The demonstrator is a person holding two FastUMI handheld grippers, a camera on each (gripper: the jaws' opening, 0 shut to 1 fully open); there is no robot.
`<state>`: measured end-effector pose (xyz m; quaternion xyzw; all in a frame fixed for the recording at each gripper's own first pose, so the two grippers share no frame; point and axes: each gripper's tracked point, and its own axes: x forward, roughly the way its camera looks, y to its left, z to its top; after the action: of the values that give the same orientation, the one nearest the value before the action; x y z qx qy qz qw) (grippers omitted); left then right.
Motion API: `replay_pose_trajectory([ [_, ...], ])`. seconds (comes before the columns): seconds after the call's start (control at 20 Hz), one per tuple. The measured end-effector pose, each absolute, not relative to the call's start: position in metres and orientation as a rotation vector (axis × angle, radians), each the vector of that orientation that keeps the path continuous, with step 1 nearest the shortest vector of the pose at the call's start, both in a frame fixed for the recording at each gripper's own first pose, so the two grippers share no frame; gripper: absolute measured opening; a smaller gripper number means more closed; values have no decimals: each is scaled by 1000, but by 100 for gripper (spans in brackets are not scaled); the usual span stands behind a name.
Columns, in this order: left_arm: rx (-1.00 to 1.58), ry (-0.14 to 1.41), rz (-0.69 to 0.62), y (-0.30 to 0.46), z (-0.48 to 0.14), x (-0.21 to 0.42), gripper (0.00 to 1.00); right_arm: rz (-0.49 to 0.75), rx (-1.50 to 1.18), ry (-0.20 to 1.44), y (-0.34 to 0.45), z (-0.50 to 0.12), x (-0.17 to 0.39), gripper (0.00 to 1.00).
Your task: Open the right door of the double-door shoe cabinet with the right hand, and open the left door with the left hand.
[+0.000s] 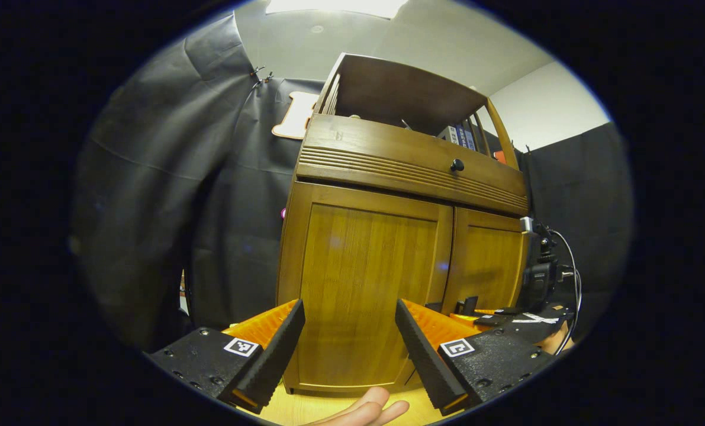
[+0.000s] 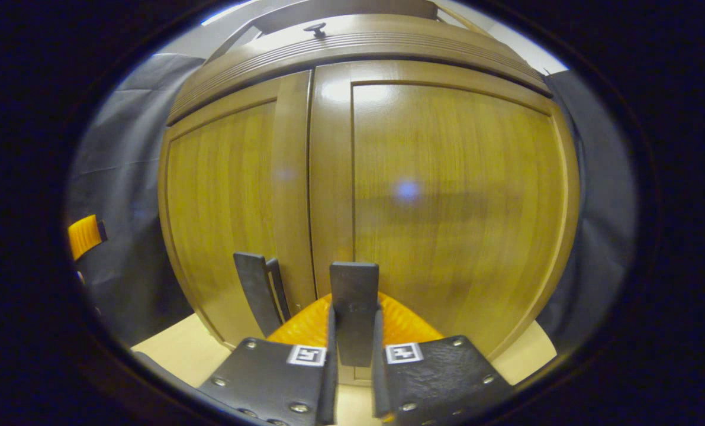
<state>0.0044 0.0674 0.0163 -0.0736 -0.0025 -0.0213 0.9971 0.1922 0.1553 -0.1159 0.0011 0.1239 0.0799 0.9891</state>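
The shoe cabinet [image 1: 388,248] stands upright on the pale floor [image 1: 305,411], its front facing both cameras, with both tall doors closed flush. In the left gripper view, the left tongs [image 1: 349,349] are spread wide apart before the left door [image 1: 364,284], fingertips toward twelve o'clock. In the right gripper view, the right tongs [image 2: 354,355] are clamped on the upright dark handle [image 2: 354,296] of the right door [image 2: 447,201]; the left door's handle [image 2: 257,290] stands just beside, at nine o'clock.
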Motion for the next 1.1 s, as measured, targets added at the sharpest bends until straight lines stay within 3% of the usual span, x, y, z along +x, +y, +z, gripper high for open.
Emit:
replay_pose_trajectory([
  [0.05,-146,-2,-41,67,16,6,95,167,-14,252,155,-116,191,22],
  [0.25,-135,16,-17,68,11,17,92,218,-16,257,157,-115,191,22],
  [0.3,-130,18,-12,68,10,18,96,230,-1,257,159,-115,191,22],
  [0.35,-128,24,-12,68,9,19,92,242,-6,254,160,-116,192,22],
  [0.4,-127,28,-11,66,7,19,95,251,-16,251,159,-116,192,22],
  [0.45,-124,29,-12,64,6,19,92,256,-14,250,158,-115,193,22],
  [0.5,-121,29,-13,62,6,19,95,264,-14,250,157,-113,191,22],
  [0.55,-117,27,-15,62,5,19,92,268,-9,249,157,-113,191,22],
  [0.95,-70,38,-50,37,1,19,92,300,-5,238,157,-111,193,22],
  [1.0,-65,40,-51,33,0,22,95,302,-5,238,156,-107,190,22],
  [1.1,-55,45,-53,28,-3,25,92,304,-7,236,155,-104,189,22],
])
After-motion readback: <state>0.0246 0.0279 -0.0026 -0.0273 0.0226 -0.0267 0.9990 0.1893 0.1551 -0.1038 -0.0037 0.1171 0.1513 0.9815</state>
